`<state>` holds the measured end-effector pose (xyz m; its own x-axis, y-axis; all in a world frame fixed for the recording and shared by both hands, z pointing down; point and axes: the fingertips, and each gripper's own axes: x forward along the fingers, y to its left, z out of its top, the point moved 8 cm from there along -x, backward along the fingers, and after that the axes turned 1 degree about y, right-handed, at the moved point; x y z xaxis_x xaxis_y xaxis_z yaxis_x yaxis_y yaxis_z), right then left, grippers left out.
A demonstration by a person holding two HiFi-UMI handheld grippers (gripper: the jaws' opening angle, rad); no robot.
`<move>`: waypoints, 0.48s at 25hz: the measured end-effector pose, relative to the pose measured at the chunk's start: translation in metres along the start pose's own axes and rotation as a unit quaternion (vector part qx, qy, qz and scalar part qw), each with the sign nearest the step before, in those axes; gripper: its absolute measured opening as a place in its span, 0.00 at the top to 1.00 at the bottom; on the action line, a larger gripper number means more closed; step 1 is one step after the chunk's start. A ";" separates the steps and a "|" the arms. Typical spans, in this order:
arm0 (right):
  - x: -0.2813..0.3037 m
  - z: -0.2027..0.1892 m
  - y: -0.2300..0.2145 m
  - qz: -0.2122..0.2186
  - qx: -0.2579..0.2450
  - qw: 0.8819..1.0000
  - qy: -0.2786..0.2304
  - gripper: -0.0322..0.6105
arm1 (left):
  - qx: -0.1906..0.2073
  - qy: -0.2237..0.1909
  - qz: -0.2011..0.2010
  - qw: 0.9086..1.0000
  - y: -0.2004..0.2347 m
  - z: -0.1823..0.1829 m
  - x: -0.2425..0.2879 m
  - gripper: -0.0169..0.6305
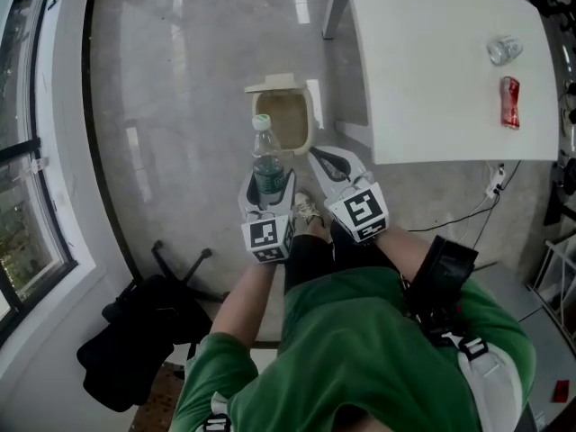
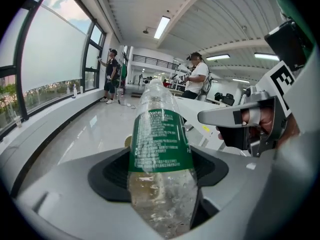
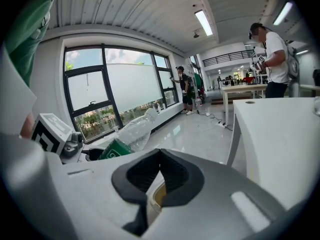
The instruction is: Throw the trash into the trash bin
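One bottle, green-labelled, is clamped lengthwise between the jaws of the left gripper, its neck projecting past them. Beside it, the right gripper is held with jaws seemingly pressed together on nothing. Just beyond both, the trash bin is seen on the floor.
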<state>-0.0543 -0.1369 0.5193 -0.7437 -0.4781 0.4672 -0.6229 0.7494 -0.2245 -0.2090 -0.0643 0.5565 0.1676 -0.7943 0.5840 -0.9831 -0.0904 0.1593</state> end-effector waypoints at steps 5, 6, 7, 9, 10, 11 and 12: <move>0.021 -0.027 -0.010 0.005 -0.003 1.000 0.021 0.95 | -0.002 0.030 0.004 1.000 0.004 -0.026 0.027 0.44; 0.024 -0.032 -0.012 0.004 -0.003 1.000 0.026 0.95 | -0.002 0.037 0.003 0.999 0.004 -0.033 0.032 0.44; 0.027 -0.039 -0.015 0.004 -0.003 1.000 0.030 0.95 | -0.003 0.043 0.002 0.999 0.004 -0.041 0.037 0.44; 0.032 -0.053 -0.019 0.006 -0.001 0.999 0.040 0.95 | -0.004 0.057 0.001 0.998 0.006 -0.056 0.047 0.44; 0.036 -0.060 -0.021 0.007 0.000 0.999 0.046 0.95 | -0.005 0.065 0.001 0.998 0.007 -0.064 0.051 0.44; 0.039 -0.068 -0.022 0.008 0.001 0.999 0.051 0.95 | -0.005 0.074 0.001 0.997 0.009 -0.072 0.057 0.44; 0.042 -0.076 -0.024 0.009 0.001 0.998 0.057 0.95 | -0.004 0.083 0.002 0.997 0.011 -0.080 0.063 0.44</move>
<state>-0.0522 -0.1403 0.6099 -0.7222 -0.4094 0.5574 -0.6103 0.7565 -0.2350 -0.2031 -0.0671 0.6581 0.1752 -0.6837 0.7084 -0.9831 -0.0824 0.1636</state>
